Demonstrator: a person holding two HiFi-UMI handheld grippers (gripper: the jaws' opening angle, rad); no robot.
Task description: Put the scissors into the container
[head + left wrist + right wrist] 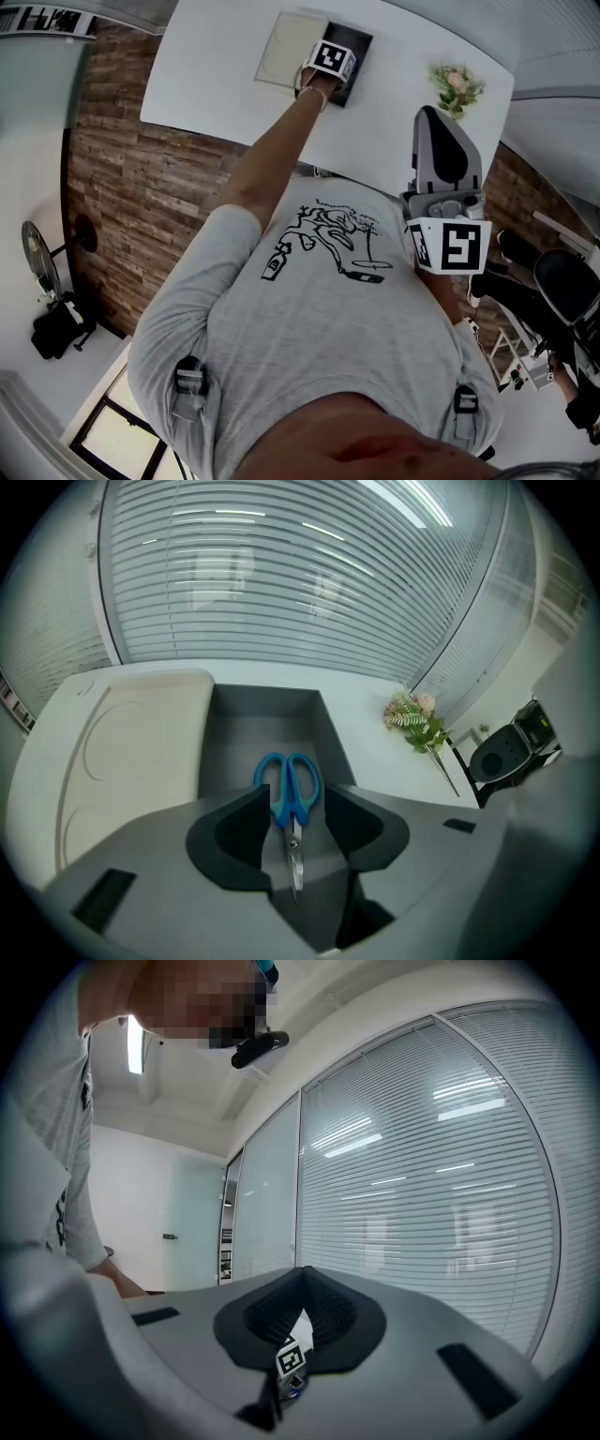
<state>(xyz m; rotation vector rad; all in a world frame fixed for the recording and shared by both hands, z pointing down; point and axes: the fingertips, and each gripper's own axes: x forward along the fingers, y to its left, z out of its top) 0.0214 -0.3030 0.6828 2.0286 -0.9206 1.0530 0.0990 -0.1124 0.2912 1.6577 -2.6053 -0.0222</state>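
Scissors (pixel 289 794) with blue handles lie flat on the floor of the dark grey container (pixel 223 747), blades pointing back toward the camera. My left gripper (pixel 297 810) hovers just above them, open, its jaws on either side of the handles without pinching them. In the head view that gripper (pixel 329 67) is stretched out over the container (pixel 363 39) on the white table (pixel 206 66). My right gripper (pixel 437 117) is held up near the chest, away from the table. In the right gripper view it (pixel 305 1277) points at window blinds, shut and holding nothing.
A cream lid (pixel 131 747) lies directly left of the container (pixel 287 47). A small sprig of flowers (pixel 457 86) lies on the table to the right (pixel 415 719). A dark chair (pixel 506 752) stands beyond the table's right edge. Wooden floor surrounds the table.
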